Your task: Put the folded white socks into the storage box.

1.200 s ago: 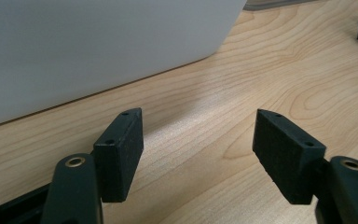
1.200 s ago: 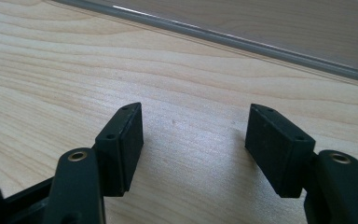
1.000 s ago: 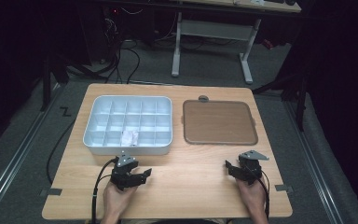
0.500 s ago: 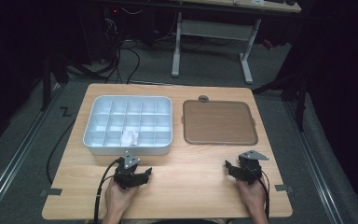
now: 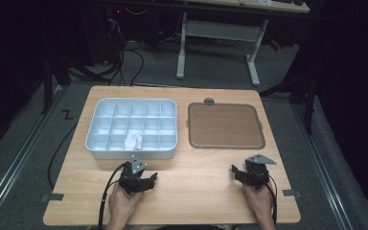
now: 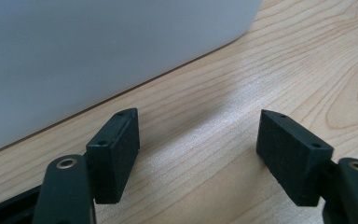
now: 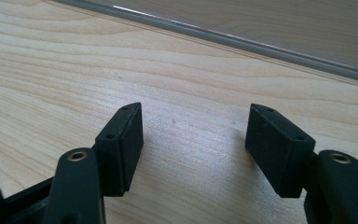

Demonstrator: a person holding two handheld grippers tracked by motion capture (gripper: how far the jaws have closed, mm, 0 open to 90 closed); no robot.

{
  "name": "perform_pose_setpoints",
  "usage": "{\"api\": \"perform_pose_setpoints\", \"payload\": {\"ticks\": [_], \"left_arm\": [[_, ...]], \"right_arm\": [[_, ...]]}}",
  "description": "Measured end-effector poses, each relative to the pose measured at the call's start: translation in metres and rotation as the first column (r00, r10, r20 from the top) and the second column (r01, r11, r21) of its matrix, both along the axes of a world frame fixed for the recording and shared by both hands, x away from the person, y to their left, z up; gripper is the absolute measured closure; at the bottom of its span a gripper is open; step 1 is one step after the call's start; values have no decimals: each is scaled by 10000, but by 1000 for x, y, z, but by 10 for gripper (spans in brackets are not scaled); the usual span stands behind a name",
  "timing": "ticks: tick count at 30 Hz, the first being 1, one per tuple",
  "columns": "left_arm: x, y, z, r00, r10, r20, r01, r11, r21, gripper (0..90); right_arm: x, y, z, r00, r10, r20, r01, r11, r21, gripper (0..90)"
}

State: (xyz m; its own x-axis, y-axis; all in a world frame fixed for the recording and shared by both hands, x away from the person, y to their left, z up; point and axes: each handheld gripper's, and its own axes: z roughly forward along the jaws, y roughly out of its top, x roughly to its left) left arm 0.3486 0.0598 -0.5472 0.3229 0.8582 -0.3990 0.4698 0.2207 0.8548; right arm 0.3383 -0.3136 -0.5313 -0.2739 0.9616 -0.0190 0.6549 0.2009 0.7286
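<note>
Resting on the worktop [image 5: 196,191], my left hand-held gripper [image 5: 149,180] has just been spreading its jaws wide with nothing between them; my right hand-held gripper [image 5: 236,171] gapes empty too. Nearest lies a crumpled white scrap [image 5: 133,141], possibly tissue, in a front compartment of the divided tray [image 5: 96,125]. It looks light, soft and crushable, so I'd pinch its raised fold gently.

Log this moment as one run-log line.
left gripper: open, empty, jaws just been opening | right gripper: open, empty | white item: in compartment tray | brown tray: bare
</note>
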Motion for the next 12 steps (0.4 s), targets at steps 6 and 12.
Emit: {"api": "perform_pose_setpoints", "payload": {"ticks": [6,12], "left_arm": [[0,0,0,10000,2,0,-2,10000,-2,303],[0,0,0,10000,-5,-2,5,10000,2,299]], "right_arm": [[0,0,0,10000,12,-5,-12,10000,1,372],[0,0,0,10000,19,-7,-19,10000,1,370]]}}
